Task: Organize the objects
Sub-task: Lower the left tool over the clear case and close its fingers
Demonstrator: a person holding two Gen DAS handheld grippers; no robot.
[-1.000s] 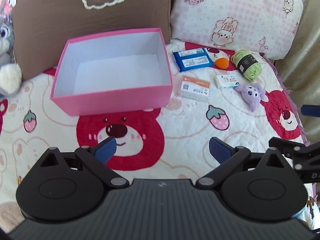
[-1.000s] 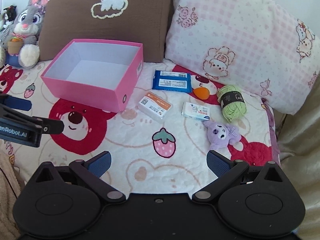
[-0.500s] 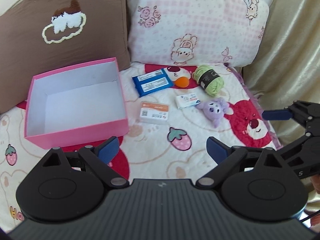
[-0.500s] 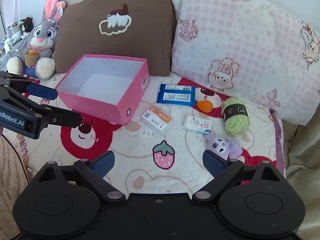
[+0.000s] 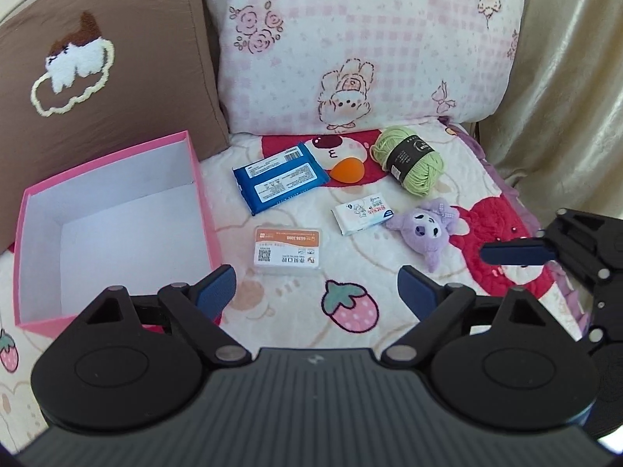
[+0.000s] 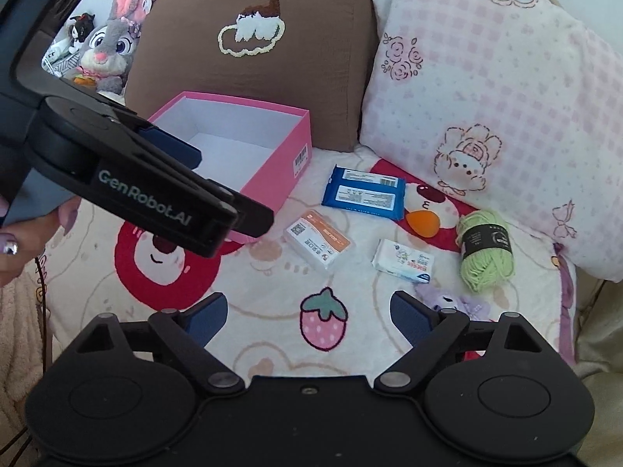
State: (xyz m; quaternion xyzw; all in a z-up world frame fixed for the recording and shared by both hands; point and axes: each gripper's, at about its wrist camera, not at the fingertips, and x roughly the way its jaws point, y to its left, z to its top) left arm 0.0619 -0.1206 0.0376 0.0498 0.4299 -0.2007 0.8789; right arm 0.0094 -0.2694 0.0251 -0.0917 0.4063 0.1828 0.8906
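An empty pink box stands on the bed at the left. To its right lie a blue wipes pack, an orange-and-white card box, a small tissue pack, an orange sponge, a green yarn ball and a purple plush. My left gripper is open and empty above the quilt. My right gripper is open and empty near the plush.
A brown pillow and a pink checked pillow lean behind the objects. A grey rabbit plush sits at the far left. A beige curtain hangs at the right. The quilt covers the bed.
Both grippers have risen and drawn back, and the left view has swung right toward the small objects. The left gripper now shows large in the right wrist view. Nothing was picked up.
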